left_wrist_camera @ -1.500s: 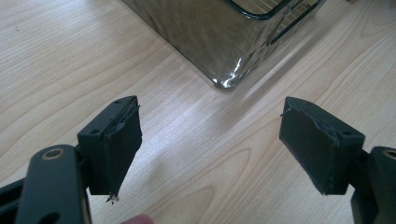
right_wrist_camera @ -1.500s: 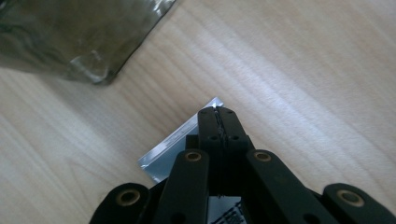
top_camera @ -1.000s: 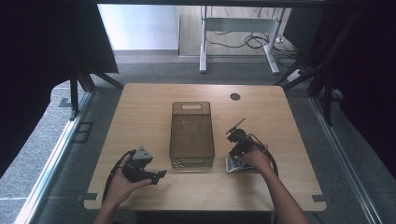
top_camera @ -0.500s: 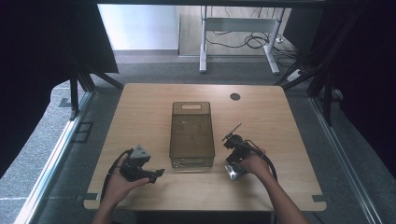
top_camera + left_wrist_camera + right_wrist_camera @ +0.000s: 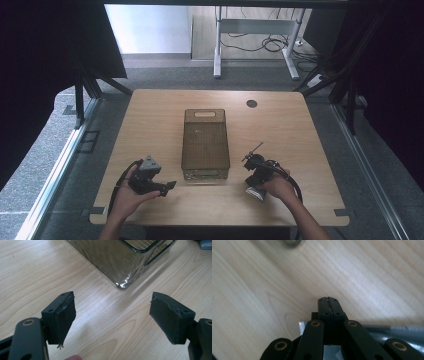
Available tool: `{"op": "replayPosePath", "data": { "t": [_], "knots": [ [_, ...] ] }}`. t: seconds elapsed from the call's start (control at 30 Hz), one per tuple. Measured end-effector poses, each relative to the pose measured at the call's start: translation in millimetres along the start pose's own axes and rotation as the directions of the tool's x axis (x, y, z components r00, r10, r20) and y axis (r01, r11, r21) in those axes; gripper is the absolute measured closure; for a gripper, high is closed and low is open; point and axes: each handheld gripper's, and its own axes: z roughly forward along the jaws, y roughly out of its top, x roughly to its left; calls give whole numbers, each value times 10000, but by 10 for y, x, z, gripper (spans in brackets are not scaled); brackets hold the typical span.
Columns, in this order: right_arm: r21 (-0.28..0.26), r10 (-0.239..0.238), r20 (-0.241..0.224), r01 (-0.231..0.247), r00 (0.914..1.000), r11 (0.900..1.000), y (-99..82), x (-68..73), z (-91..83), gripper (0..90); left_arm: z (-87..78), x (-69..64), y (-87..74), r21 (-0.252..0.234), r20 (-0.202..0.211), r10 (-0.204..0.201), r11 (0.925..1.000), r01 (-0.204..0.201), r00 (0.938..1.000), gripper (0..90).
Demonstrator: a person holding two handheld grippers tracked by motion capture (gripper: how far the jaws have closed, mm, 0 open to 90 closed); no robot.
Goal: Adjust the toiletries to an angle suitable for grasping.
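High view: a smoky transparent bin is set mid-table, nearer the front edge, apparently empty. The left gripper is held wide open, nothing gripped, by the bin's front-left corner. The right gripper is closed, nothing visibly held. No handling appears begun.

A light wooden table with rounded corners carries a smoky, see-through bin at its centre, long side running from 12 to 6 o'clock. A small dark round hole sits in the top toward 1 o'clock.
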Motion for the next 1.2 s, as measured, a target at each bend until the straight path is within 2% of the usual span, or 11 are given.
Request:
{"op": "replayPosePath", "data": {
  "t": [0.2,0.4,0.87,1.0,1.2],
  "knots": [
    [-72,-29,-19,29,10000,10000,-151,35,-44,899,19,-25,6,47,42,75,10000,-75,10000,213],
    [-90,137,-8,-137,9999,9999,-296,4,-92,899,19,-25,6,40,42,70,10000,-70,10000,213],
    [-157,687,213,-683,9974,9975,-550,-158,-228,899,23,-22,6,77,33,101,9999,-101,9999,213],
    [-79,907,442,-904,9949,9959,-601,-232,-252,899,9,-32,11,2,35,114,9999,-114,9999,213],
    [-157,974,526,-967,9939,9952,-651,-298,-305,899,11,-13,8,47,20,132,9999,-132,9999,213]
  ]
}}
